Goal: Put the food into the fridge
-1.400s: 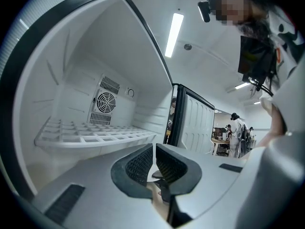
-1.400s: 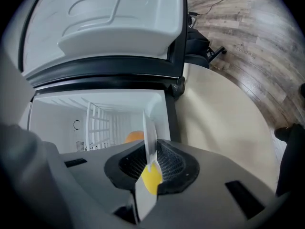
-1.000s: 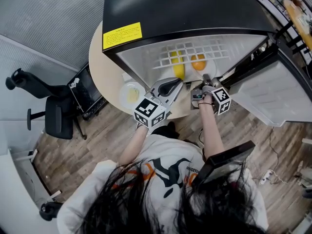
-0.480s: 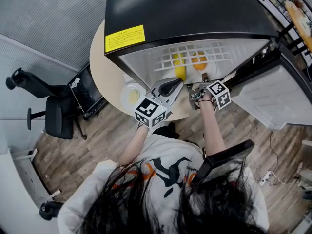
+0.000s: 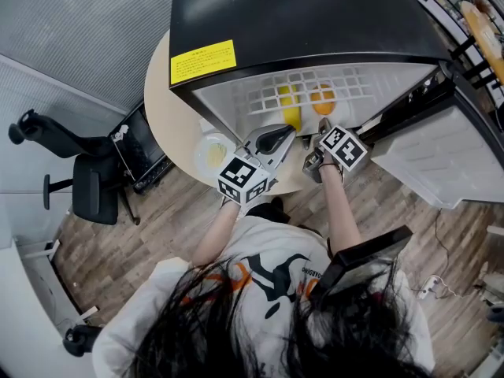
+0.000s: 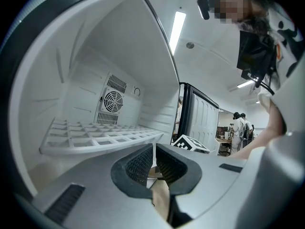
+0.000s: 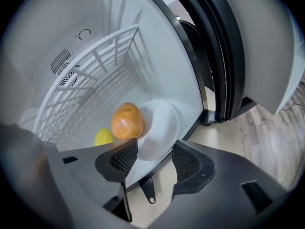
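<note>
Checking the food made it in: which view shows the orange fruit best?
The right gripper view: the orange fruit sits unobstructed on a white plate. The head view shows it through the shelf grid; the left gripper view misses it.

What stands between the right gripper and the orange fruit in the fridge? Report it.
Nothing visible blocks it. The right gripper, its jaws opening with only the near rim of the white plate between them, faces the orange fruit at that plate's left edge. The yellow food lies farther back.
</note>
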`<state>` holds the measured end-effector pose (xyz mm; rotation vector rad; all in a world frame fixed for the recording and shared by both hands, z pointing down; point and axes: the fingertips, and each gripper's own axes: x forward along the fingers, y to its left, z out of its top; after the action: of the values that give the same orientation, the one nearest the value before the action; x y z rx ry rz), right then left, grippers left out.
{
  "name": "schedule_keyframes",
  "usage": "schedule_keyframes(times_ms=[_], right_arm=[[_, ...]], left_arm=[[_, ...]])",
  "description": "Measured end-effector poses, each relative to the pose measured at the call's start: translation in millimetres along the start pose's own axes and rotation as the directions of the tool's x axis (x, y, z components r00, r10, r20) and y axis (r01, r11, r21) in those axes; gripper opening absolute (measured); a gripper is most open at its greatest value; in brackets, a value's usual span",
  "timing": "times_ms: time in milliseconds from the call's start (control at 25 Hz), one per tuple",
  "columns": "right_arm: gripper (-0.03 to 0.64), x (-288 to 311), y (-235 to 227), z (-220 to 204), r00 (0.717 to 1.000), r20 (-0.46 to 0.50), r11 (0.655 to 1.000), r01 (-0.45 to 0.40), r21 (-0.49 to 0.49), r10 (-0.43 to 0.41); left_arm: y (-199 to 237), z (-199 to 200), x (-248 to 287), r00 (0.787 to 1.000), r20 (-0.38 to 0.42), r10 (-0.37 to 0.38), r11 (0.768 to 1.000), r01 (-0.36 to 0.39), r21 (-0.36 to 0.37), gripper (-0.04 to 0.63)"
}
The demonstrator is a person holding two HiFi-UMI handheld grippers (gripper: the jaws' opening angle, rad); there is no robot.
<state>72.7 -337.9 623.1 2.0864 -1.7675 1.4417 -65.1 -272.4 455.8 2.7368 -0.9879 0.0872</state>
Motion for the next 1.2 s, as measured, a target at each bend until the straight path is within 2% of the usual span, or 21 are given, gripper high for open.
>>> schedule_keyframes(times_ms=[160, 360, 640, 840, 1040, 1200], right_arm=[[0.223, -0.6, -5.2, -8.2, 0.999, -0.042, 0.998, -0.011, 0.063, 0.014], [0.229, -4.0, -5.2, -10.2, 0.999, -0.044, 0.999, -0.022, 0.036, 0.023], [0.23, -19.2, -14.2, -15.4, 0.998, -0.053, 0.997, -0.021, 0.07, 0.025], [0.23, -37.3, -19.6, -10.8, 0.998, -0.038, 0.993, -0.052, 0.105, 0.056], [0.229, -64.4, -10.6, -1.1, 0.99, -0.011, 0.987, -0.137, 0.08, 0.139], [0.227, -86.3, 2.3, 1.1, 0.978, -0.023, 0.978, -0.208, 0.006, 0.208]], left_arm=[[-2.0, -1.4, 1.6, 1.0, -0.005, -0.008, 1.0, 0.008, 0.002, 0.025], [-4.2, -2.0, 1.8, 1.0, -0.005, -0.012, 1.0, 0.012, 0.001, 0.025], [-9.6, -1.7, 0.3, 1.0, -0.007, -0.01, 1.0, 0.01, 0.003, 0.025], [-13.2, -3.1, -0.6, 1.0, -0.006, 0.004, 1.0, -0.004, -0.005, 0.025], [-22.2, -5.0, -0.2, 1.0, -0.004, 0.014, 1.0, -0.014, -0.016, 0.025], [-33.2, -6.5, -1.3, 1.0, -0.002, 0.023, 0.999, -0.023, -0.027, 0.025]])
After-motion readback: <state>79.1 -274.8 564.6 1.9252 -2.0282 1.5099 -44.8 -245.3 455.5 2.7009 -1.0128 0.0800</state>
